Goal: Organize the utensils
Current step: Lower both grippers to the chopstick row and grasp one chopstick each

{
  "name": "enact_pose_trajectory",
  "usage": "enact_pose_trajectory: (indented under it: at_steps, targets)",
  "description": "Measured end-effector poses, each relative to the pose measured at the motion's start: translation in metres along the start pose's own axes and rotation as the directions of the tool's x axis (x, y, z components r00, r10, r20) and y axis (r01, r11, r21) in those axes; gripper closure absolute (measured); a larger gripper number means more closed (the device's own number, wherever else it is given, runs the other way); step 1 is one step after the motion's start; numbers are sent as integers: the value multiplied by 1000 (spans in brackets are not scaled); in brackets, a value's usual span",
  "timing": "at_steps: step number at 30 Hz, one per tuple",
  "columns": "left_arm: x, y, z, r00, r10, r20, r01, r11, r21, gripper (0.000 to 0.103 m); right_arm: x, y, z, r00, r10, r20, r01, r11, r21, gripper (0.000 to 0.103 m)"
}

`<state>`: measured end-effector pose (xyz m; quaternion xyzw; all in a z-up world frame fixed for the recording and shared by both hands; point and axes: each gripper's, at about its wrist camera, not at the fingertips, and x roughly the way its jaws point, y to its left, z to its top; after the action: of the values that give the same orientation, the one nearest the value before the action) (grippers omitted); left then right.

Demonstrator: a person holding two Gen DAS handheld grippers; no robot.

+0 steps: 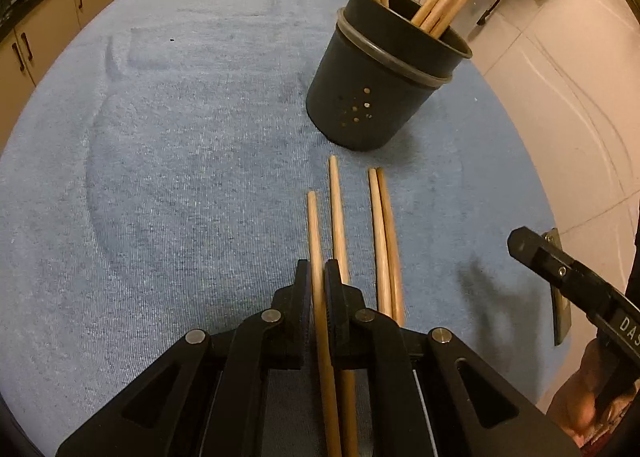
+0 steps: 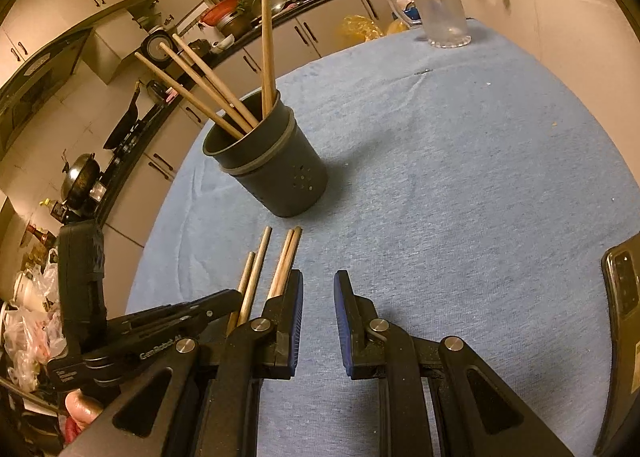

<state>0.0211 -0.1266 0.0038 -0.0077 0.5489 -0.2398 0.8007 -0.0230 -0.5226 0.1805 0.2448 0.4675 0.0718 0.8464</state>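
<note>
Chopsticks (image 1: 336,213) of pale wood, four in all, lie side by side on the blue cloth (image 1: 180,177) before a dark perforated holder (image 1: 376,97) with more standing inside. Kitchen cabinets (image 2: 168,165) ring the table. The left gripper (image 1: 318,281) pinches the leftmost stick; the right gripper (image 2: 318,289) hangs slightly parted, holding nothing.

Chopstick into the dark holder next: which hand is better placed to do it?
Left. The left gripper is already shut on one chopstick, with the holder just ahead; the right gripper is open and holds nothing.
</note>
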Motion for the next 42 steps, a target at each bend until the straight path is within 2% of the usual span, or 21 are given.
enact_pose_trajectory:
  at_steps: [4,10,16,19,28,37,39,40,42]
  targets:
    - [2,3,-1,1000,13,8,-13,1000,-13,97,3,3,0,1000,1,-15,-1,1000,-1,86]
    - [-9,24,-7,997,76,28,-73,995,-71,97,14,11,1,998,11,-65,-10,1000,14,86]
    - [-14,42,-8,998,54,40,-50,992,-113,97,41,25,3,988,15,-153,-11,1000,26,86]
    - [-14,44,-9,998,50,46,-45,993,-109,97,56,34,4,982,-9,-189,14,999,30,86]
    - [-20,54,-16,998,16,55,-10,994,-106,96,82,46,7,964,-143,-224,145,989,-7,89]
    - [-15,44,-10,998,51,47,-47,995,-84,97,89,61,17,933,-269,-239,251,962,-105,89]
    - [-14,40,-8,996,68,51,-64,995,-72,97,92,61,18,932,-278,-231,254,959,-127,91]
    - [-14,38,-8,996,75,53,-71,995,-68,97,92,60,19,935,-270,-228,246,961,-129,95]
    - [-14,39,-9,996,75,56,-71,995,-63,97,89,56,19,944,-244,-224,226,969,-103,96]
